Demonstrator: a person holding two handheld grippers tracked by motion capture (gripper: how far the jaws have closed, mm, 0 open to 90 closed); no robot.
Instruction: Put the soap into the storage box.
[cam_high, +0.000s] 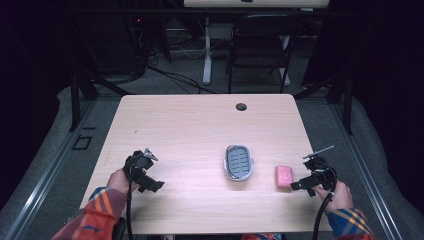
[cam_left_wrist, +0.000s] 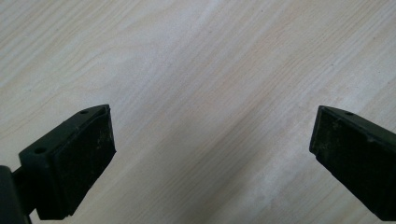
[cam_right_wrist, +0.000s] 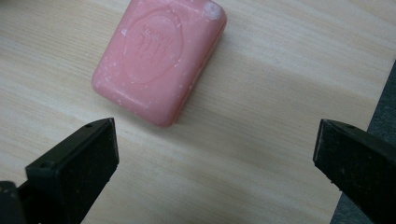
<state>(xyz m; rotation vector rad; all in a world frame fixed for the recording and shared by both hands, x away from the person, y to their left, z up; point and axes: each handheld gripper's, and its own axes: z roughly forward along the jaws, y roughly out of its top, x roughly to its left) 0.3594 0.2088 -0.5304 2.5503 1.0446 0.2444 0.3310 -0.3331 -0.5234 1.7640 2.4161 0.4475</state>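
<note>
Spread wide, both: right gripper just short of the pink rectangular soap bar, left gripper over bare light wooden table.

Dark room: grey floor, folding chair beyond wooden table.

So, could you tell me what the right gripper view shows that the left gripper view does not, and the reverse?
Right gripper view: a pink soap bar lies flat on the table, just ahead of the open right gripper and apart from its jaws; the table's edge with dark floor beyond. Left gripper view: the open left gripper over bare wood. Both share the light wooden table and two black jaws spread wide, holding nothing.
</note>
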